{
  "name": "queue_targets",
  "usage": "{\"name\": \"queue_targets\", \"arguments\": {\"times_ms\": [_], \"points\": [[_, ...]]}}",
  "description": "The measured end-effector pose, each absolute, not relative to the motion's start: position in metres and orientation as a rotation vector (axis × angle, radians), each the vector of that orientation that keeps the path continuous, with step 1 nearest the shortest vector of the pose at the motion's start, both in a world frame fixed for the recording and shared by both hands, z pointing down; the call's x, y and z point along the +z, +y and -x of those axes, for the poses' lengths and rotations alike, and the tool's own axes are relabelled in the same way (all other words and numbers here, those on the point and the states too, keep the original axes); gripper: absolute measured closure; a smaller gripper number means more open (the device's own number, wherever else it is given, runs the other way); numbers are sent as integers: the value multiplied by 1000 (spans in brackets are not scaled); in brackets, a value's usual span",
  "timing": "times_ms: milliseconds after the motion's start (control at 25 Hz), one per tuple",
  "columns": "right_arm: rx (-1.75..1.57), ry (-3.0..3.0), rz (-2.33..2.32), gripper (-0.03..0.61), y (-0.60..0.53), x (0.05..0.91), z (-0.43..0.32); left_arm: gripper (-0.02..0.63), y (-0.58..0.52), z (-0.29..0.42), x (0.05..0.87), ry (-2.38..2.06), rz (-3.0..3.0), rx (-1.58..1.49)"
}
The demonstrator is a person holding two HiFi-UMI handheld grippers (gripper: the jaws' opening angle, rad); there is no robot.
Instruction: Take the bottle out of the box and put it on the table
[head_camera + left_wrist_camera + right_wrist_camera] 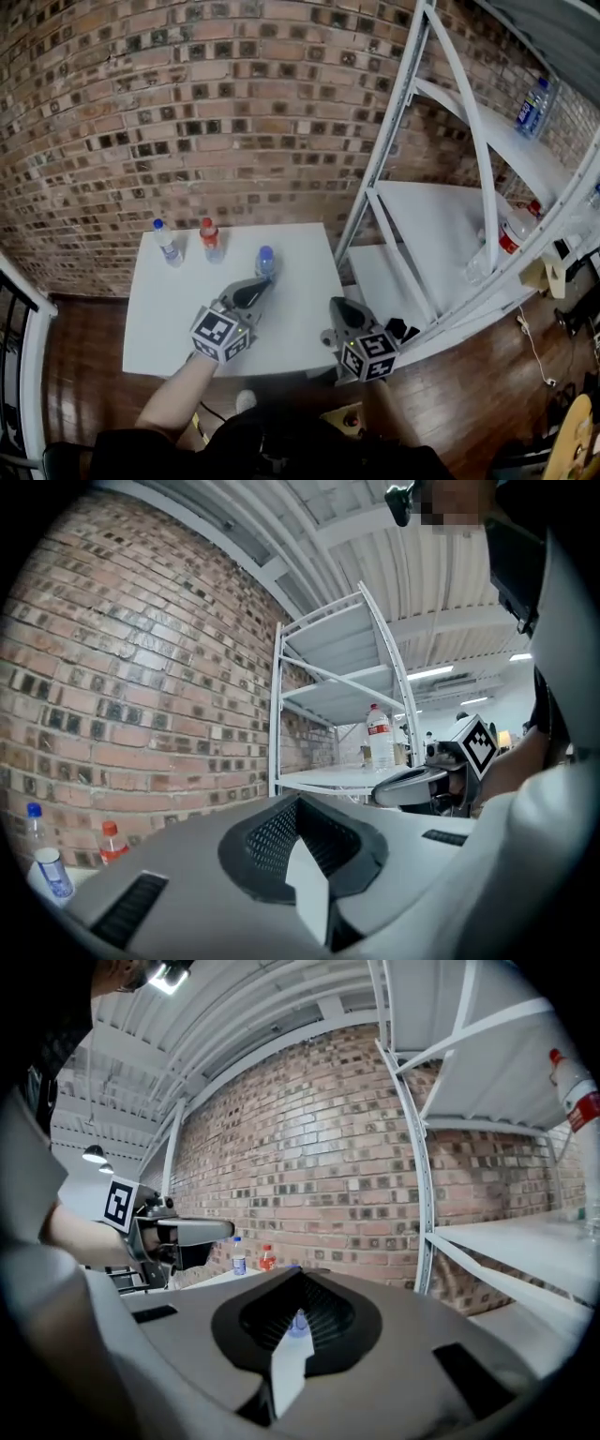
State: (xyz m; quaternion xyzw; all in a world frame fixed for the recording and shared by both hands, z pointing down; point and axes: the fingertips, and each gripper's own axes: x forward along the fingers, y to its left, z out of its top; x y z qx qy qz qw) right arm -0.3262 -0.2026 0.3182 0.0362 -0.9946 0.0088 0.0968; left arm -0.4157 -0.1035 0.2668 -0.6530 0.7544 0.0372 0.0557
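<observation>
Left gripper [261, 287] and right gripper [343, 317] hover by the desk's [159, 328] near edge, jaws together and empty, and with the blue-capped bottle [266, 262] standing just ahead toward the far edge, I'd pull back without brushing it.

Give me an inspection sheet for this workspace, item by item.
Surface: white table, mostly bare.
Job's things: three bottles stand on the table: rear blue-capped bottle, red-capped bottle, near blue-capped bottle. No box seen.
Clutter: nothing seen.
Grippers: left claw shut and empty, over the table; right claw shut and empty, at the table's right edge.
Cables: thin cable on the wooden floor, right.
Surroundings: brick wall; white shelving holding more bottles.
</observation>
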Motion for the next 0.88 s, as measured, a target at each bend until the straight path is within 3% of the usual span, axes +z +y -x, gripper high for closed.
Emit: {"name": "queue_targets", "arguments": {"times_ms": [240, 880], "points": [[79, -3029, 11, 574, -186, 319, 302, 611, -77, 377, 270, 2385, 1870, 94], [257, -3062, 59, 577, -123, 324, 332, 611, -13, 396, 288, 2467, 1780, 49]]}}
